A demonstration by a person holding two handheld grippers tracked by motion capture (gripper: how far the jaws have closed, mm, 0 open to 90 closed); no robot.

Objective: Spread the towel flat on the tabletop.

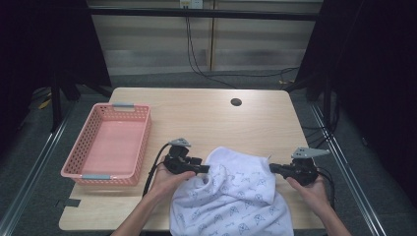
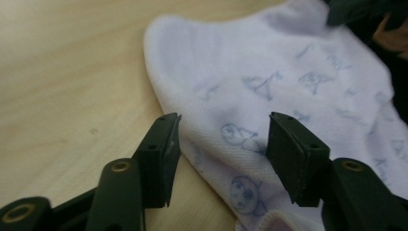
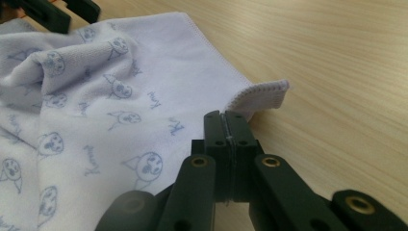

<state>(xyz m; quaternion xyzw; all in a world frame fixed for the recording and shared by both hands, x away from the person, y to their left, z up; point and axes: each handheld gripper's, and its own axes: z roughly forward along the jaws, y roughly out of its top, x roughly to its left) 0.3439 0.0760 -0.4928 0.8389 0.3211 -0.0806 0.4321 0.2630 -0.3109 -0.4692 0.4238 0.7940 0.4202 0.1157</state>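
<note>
A white towel (image 1: 231,196) printed with small blue figures lies rumpled on the near part of the wooden table (image 1: 206,113), hanging over its front edge. My left gripper (image 1: 204,168) is at the towel's left side. In the left gripper view it (image 2: 223,132) stands open, a fold of the towel (image 2: 269,82) lying between the jaws without the pads pressing it. My right gripper (image 1: 272,168) is at the towel's right corner. Its jaws (image 3: 225,118) are closed together on the towel's (image 3: 120,96) stitched hem, which curls up just past the tips.
A pink plastic basket (image 1: 144,137) with nothing in it stands at the table's left side, close to the left hand. A round cable hole (image 1: 236,102) sits near the far edge. Bare wood stretches beyond the towel. Dark curtains flank the table.
</note>
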